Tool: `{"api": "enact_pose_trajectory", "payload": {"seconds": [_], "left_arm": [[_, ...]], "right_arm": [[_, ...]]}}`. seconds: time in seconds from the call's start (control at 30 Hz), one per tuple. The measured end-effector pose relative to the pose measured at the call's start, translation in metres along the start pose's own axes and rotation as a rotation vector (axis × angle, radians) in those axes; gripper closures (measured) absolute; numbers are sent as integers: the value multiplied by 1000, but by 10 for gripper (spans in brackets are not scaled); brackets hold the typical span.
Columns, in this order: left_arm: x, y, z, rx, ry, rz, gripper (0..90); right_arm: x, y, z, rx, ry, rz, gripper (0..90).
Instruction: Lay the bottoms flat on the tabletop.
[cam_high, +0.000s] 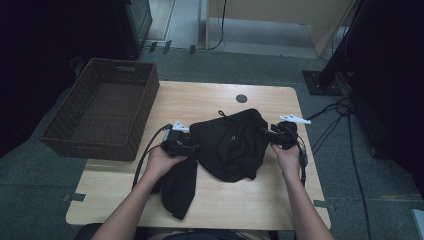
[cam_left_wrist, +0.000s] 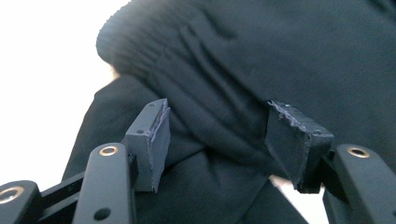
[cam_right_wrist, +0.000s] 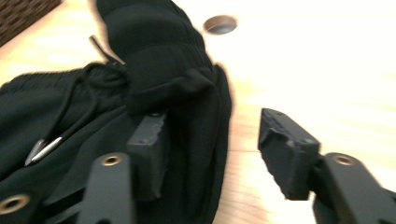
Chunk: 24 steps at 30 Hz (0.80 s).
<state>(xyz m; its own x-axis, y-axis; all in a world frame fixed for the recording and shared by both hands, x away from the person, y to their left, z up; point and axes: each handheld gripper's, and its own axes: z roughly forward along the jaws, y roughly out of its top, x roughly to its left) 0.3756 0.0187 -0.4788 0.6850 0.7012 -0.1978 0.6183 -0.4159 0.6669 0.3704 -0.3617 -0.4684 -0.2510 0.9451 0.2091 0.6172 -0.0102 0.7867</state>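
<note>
From the high view I see the black garment bunched mid-table between my left gripper and right gripper, with the wicker basket at the far left. My left gripper view adds its jaws standing apart around a ribbed fold without pressing it. My right gripper view shows the drawstring and jaws apart, one against the cloth's edge, bare wood between.

A light wooden table carries black trousers and a wicker basket
</note>
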Motion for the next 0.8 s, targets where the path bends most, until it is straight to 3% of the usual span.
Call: {"api": "enact_pose_trajectory", "payload": {"seconds": [0.07, 0.13, 0.2, 0.23, 0.33, 0.37, 0.4, 0.47, 0.5, 0.53, 0.6, 0.67, 0.73, 0.8], "left_arm": [[-2, 2, 4, 1, -16, -36, 361], [-4, 3, 7, 5, -16, -35, 331], [-6, 5, 14, 19, 5, -38, 307], [-7, 6, 18, 31, 12, -36, 280], [-7, 5, 29, 58, 41, -41, 287], [-10, 3, 33, 59, 99, 20, 330], [-10, 3, 33, 59, 99, 20, 402], [-12, 3, 34, 58, 144, 68, 506], [-12, 3, 34, 57, 162, 79, 506], [-11, 3, 34, 53, 166, 84, 571], [-8, 3, 32, 48, 163, 82, 712], [-4, 4, 31, 46, 131, 77, 861], [-3, 5, 29, 52, 114, 75, 885], [-1, 8, 24, 37, 81, 39, 889]], "right_arm": [[1, 3, -13, -39, 20, 13, 393], [4, 4, -17, -45, 30, 6, 393], [14, 3, -22, -51, 54, -18, 400], [23, -1, -24, -53, 92, -30, 423], [30, -7, -21, -28, 134, -32, 440], [34, -14, -15, 9, 167, -31, 449], [36, -18, -11, 29, 170, -36, 455], [38, -25, -3, 77, 168, -51, 457], [38, -25, -3, 77, 168, -51, 457], [38, -28, -1, 96, 167, -57, 456], [39, -30, 0, 106, 171, -60, 456], [42, -30, -4, 96, 181, -65, 457], [44, -31, -8, 93, 184, -73, 458], [45, -31, -9, 91, 188, -84, 459]]}}
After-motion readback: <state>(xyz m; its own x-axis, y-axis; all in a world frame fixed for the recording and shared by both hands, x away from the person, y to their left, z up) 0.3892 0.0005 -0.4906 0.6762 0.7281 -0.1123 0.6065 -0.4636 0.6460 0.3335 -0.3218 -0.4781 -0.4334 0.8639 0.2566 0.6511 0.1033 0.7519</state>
